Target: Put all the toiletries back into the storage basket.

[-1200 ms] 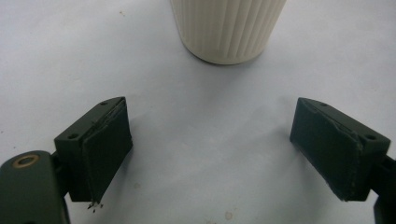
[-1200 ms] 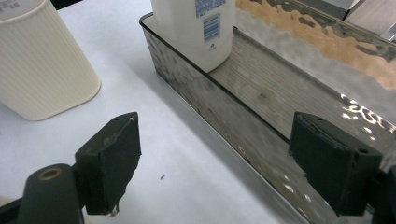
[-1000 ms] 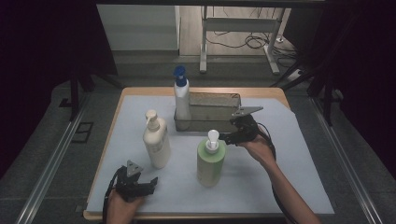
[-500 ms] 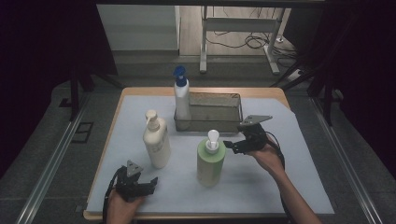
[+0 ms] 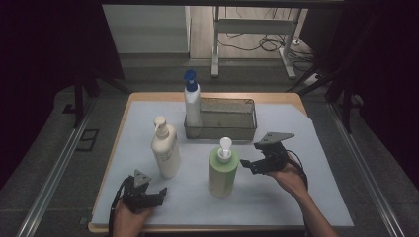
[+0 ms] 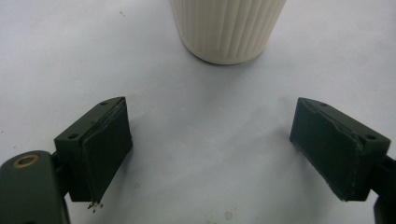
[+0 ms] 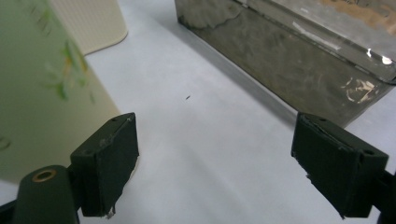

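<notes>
Green pump bottle (image 5: 223, 170) stands just beside our right gripper (image 5: 253, 164), jaws apart and empty; our left gripper (image 5: 157, 193), jaws apart, faces the cream pump bottle (image 5: 165, 148).

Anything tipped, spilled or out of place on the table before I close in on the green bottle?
Nothing stands out. The green bottle, the cream bottle and the blue-capped spray bottle in the metal basket all stand upright, with no spill on the white sheet. The right gripper is open beside the green bottle, not touching it.
</notes>
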Motion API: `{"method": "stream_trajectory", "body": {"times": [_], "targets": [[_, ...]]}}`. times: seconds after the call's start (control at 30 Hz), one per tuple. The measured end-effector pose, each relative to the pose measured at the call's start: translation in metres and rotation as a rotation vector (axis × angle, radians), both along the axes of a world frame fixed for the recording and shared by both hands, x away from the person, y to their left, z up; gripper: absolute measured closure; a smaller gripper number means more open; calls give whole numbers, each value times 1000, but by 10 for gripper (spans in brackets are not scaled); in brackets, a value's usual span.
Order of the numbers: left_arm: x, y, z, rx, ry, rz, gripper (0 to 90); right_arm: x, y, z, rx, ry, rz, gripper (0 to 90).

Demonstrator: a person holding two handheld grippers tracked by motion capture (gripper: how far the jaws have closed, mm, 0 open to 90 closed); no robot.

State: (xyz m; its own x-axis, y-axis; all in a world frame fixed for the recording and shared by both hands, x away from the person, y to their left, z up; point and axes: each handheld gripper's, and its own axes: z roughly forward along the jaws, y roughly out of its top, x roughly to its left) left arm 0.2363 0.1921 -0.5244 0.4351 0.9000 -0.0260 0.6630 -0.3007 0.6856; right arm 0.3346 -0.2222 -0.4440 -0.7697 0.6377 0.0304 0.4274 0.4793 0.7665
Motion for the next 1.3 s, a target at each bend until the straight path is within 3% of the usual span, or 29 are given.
{"method": "stream_trajectory", "body": {"times": [0.63,0.97,1.3], "targets": [[0,0,0,-1,-1,1,123,-36,-1,-8,24,21,85,114],[0,0,0,-1,-1,2,123,-52,14,-5,27,22,147,59],[0,0,0,-1,0,1,123,-57,32,4,30,4,186,59]]}}
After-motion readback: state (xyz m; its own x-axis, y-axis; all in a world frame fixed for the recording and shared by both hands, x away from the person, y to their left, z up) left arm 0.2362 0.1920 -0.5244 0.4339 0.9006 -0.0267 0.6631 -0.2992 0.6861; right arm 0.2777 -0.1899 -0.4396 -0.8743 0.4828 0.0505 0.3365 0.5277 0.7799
